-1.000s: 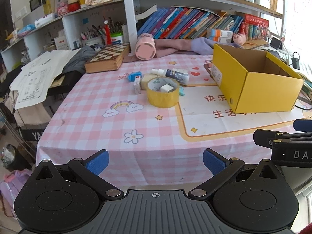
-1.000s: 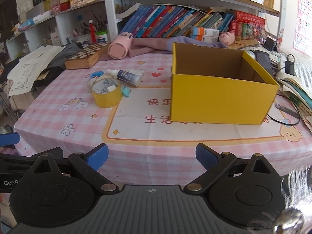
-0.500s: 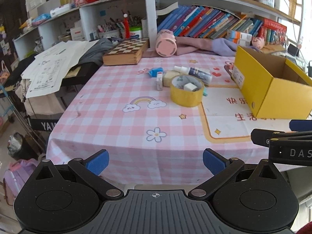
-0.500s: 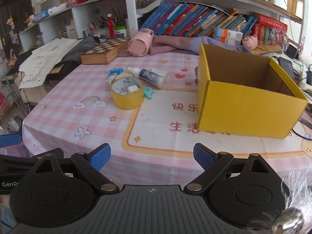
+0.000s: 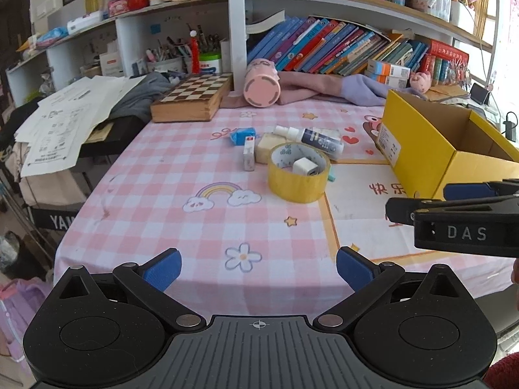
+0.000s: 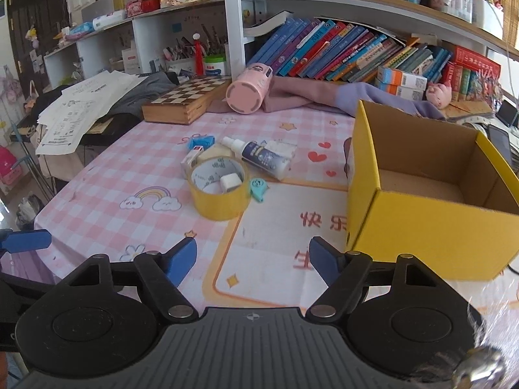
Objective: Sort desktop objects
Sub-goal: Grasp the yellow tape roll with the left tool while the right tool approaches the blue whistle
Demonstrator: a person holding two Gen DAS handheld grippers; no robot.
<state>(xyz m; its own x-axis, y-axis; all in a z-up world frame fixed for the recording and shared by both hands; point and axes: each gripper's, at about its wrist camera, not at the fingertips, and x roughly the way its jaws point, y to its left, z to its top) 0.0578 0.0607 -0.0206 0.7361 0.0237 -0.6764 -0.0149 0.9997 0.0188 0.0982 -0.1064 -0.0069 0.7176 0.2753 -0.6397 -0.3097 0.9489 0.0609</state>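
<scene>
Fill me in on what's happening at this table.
A person holds a gripper in each hand over a pink checked tablecloth, and neither holds anything. The left gripper is open; the right gripper is closing on nothing. A tape roll with a small white block inside, a spray bottle and other small items lie loose beside the empty yellow box. Sorting hasn't begun.

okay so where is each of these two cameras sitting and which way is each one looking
Left wrist: sits on the left claw, looking forward and down over the pink checked table; own open claw below, right claw entering at right.
Right wrist: sits on the right claw, jaws closing on nothing, facing the same table; a blue fingertip of the left claw shows at left.
Shared: yellow tape roll, spray bottle, yellow box, chessboard.
</scene>
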